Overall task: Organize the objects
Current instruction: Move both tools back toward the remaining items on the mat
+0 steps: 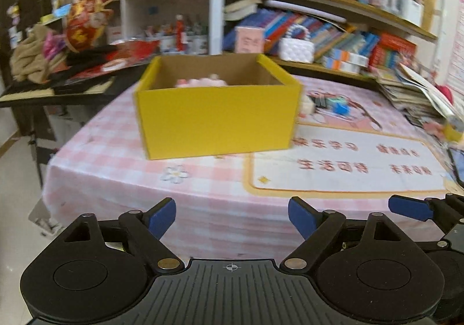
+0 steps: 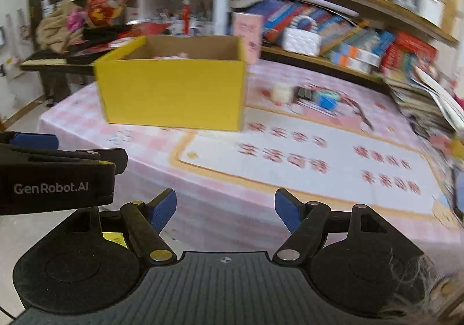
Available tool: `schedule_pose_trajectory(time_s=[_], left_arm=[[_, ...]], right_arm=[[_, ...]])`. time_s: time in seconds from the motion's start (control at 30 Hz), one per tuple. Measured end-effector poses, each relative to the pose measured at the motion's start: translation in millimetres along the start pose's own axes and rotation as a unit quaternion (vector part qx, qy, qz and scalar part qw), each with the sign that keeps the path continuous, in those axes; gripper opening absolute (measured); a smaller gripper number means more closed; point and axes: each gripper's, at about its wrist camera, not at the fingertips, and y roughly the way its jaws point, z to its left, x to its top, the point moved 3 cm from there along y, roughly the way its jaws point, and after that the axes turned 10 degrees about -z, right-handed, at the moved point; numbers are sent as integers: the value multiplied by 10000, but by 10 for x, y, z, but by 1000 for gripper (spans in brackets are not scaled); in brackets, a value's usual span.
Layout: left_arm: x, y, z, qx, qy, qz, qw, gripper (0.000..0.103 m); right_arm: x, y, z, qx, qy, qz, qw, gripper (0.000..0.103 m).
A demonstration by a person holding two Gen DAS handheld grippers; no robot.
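- In the left wrist view, my left gripper (image 1: 232, 219) sits at the bottom of the frame, its blue-tipped fingers (image 1: 161, 219) spread wide apart with nothing between them.
- In the right wrist view, my right gripper (image 2: 225, 210) is also at the bottom of the frame, fingers (image 2: 163, 209) apart and empty.
- A yellow cardboard box (image 1: 217, 116) stands open-topped on the surface (image 1: 220, 203), which is covered by a pink checked cloth; the box fills the centre of the left view and the upper left of the right view.
- Something pink (image 1: 203, 82) lies inside the box; it is too blurred for me to name.
- Just right of the box, small items (image 2: 307, 96) lie on the cloth: a pale one, a dark one and a blue one.
- Crowded bookshelves (image 1: 333, 6) run across the upper right.
- A white quilted bag (image 1: 295, 48) sits on the lower shelf behind the box.
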Motion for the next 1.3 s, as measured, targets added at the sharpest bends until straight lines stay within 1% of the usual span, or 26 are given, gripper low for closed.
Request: schedule_pose_trajectory(time_s=[0.2, 0.37, 0.57, 0.73, 0.9, 1.1, 1.17, 1.3], left_arm=[[22, 69, -318, -460, 286, 59, 9985, 87], [50, 141, -562, -820, 431, 91, 9957, 88], [95, 281, -840, -1107, 564, 135, 9922, 88], [194, 420, -1101, -1269, 617, 78, 9900, 88], [304, 598, -1264, -1255, 617, 68, 9901, 88], [422, 784, -1361, -1133, 501, 18, 9923, 88], [425, 830, -1385, -1068, 498, 29, 9930, 88], [421, 934, -1409, -1006, 336, 126, 9943, 88]], right_arm=[[-78, -138, -379, -557, 549, 15, 9969, 73], [-129, -197, -632, -994, 804, 98, 9917, 73], [-163, -197, -913, -1356, 965, 167, 9859, 73], [-125, -148, -1195, -1630, 1022, 194, 9811, 73], [-41, -13, -1448, -1646, 1015, 239, 9808, 73], [102, 178, -1656, -1420, 953, 178, 9851, 73], [128, 253, -1692, -1301, 905, 223, 9871, 73], [169, 386, -1749, -1204, 809, 325, 9889, 73]])
